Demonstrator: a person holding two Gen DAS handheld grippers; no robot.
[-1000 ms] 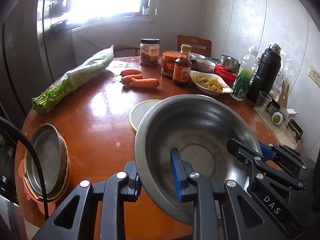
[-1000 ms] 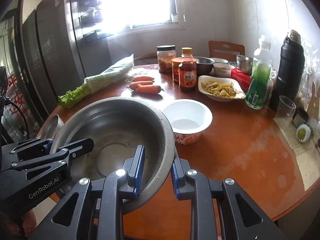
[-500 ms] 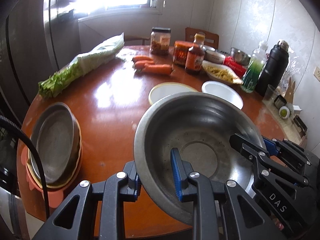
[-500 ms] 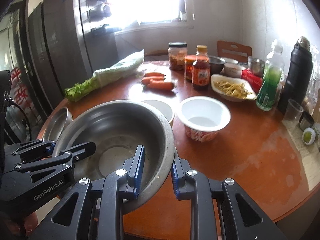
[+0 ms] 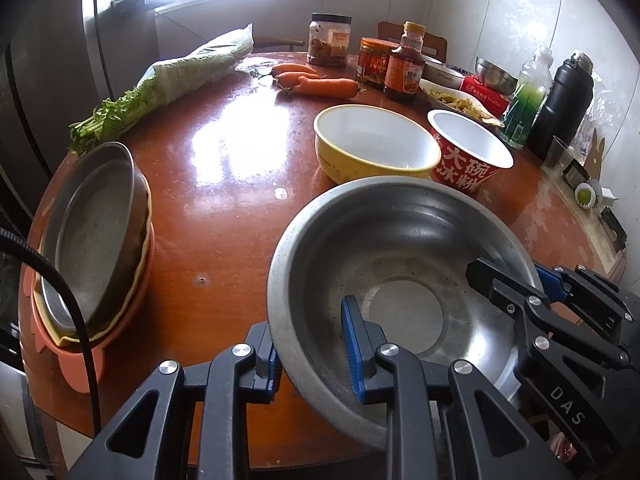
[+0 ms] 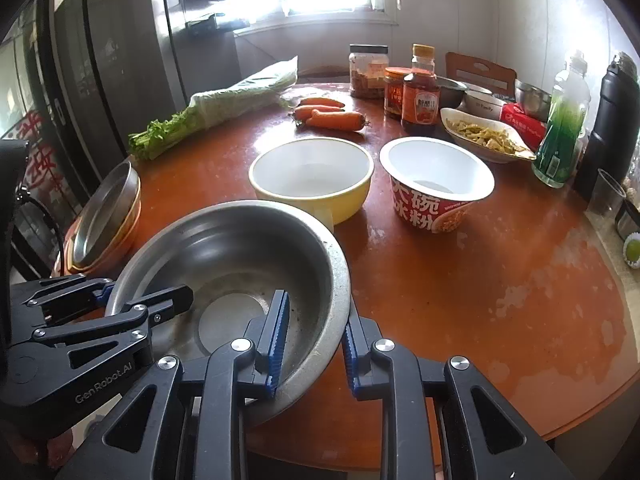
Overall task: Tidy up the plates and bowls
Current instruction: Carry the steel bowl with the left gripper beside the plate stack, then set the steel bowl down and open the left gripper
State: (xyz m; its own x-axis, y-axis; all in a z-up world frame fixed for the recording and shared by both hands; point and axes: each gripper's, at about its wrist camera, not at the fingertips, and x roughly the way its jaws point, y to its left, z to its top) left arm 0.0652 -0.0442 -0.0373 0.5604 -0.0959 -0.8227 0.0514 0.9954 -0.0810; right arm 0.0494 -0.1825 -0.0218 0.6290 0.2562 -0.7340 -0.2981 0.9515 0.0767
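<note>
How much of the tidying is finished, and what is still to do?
Done: plates stacked at the table's edge. In hand: both tongs, left and right, grip the steel bowl by its rim. Left, probably: the yellow bowl and red bowl stand separate, unstacked.

Both grippers' jaws clamped shut

Left gripper [image 5: 312, 356] clamped on near rim of steel bowl [image 5: 400, 264]; right gripper [image 5: 520, 280] clamps the rim opposite. Behind it: yellow bowl [image 5: 372, 148], red noodle cup [image 5: 468, 152] (touching each other). Stack of plates [image 5: 92, 236] at table [image 5: 216, 208] edge, left.
</note>
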